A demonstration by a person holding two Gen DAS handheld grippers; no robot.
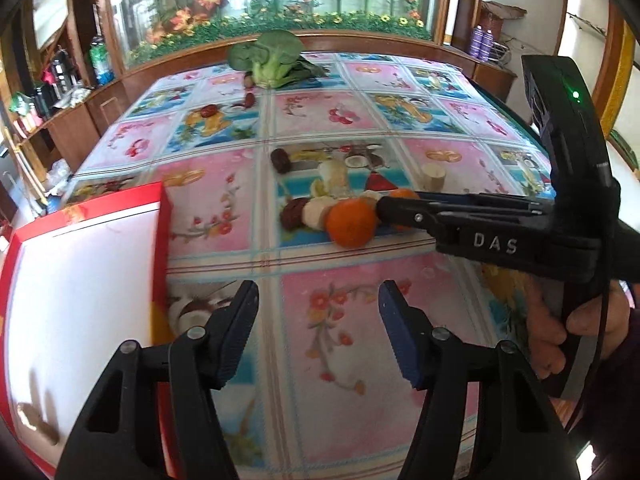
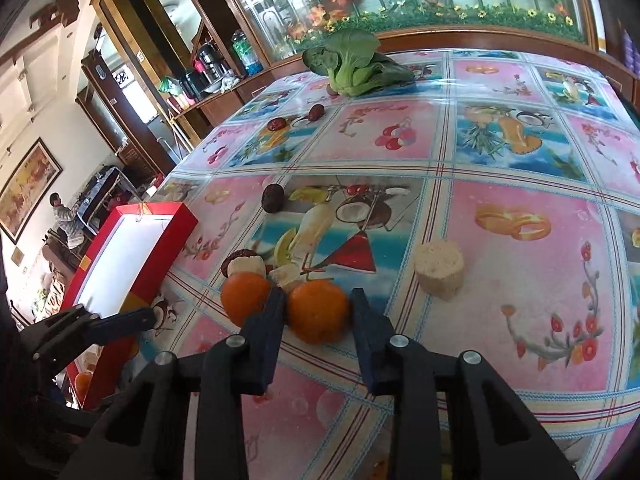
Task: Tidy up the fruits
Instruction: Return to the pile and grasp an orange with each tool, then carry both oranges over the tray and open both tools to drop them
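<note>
Between my right fingers: one orange [image 2: 318,312] sits on the table [image 2: 520,360], straddled by the right gripper [image 2: 316,304], fingers apart on either side of it, not yet pressing as far as I can tell.
Orange's shape: round, so I see no long axis and no pointing direction that matters; any squeeze line works.
Nearer hand: right, clearly; the left gripper [image 1: 318,300] hangs spread over bare cloth near the table's front edge, holding nothing.
Just left of the fingers: a second orange [image 2: 245,296], touching or almost touching the left finger's outer face; I judge it could get nudged.
Box: red box [image 2: 132,256] with white inside, at the table's left edge.
Beyond: pale pieces [image 2: 252,266], dark dates [image 2: 273,198], a pale round chunk [image 2: 439,268].
Far edge: leafy greens [image 2: 354,64].
</note>
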